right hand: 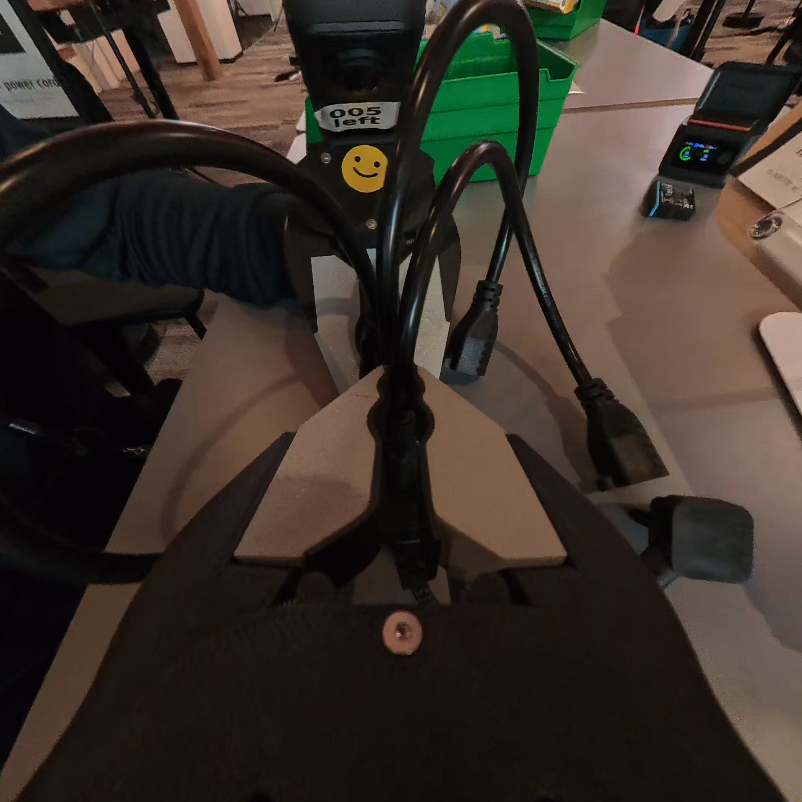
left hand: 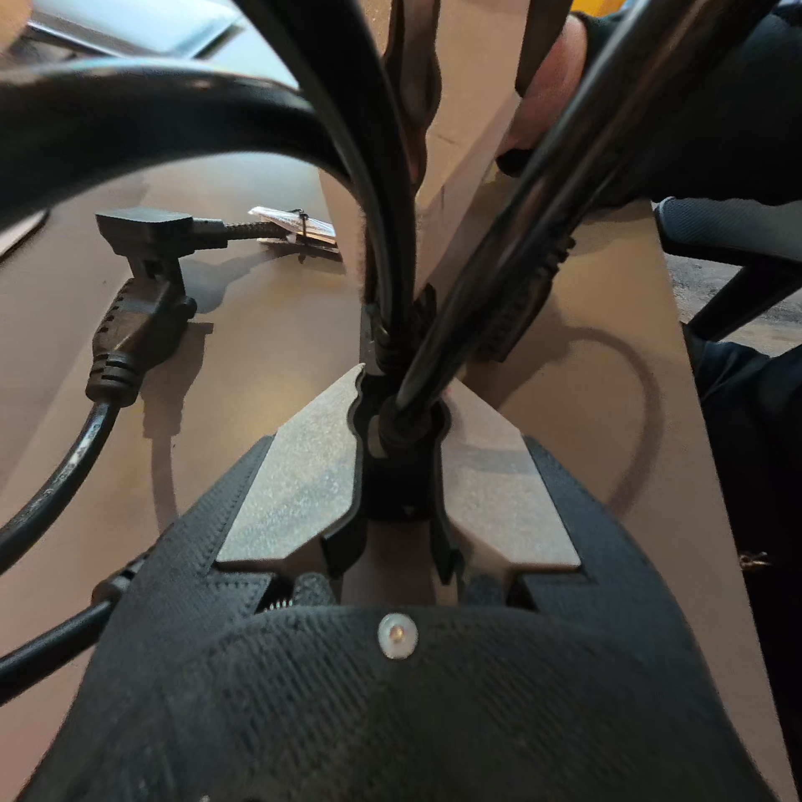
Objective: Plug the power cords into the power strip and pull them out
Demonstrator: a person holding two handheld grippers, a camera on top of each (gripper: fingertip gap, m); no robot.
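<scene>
My left gripper is shut on a black power cord plug, and its cord rises up and to the right. My right gripper is shut on a slim black body with a braided cable at its near end, which looks like the power strip. Black cords arch up from the spot where both grippers meet. The left gripper, with a yellow sticker, faces the right one tip to tip. Two loose cord connectors lie on the table.
A flat black plug on a braided cable lies beside a cord connector, with a paper tag behind. A green bin and a small device with a lit screen stand at the back. A chair is at the table edge. About 5 cm separates my left fingertips from my right.
</scene>
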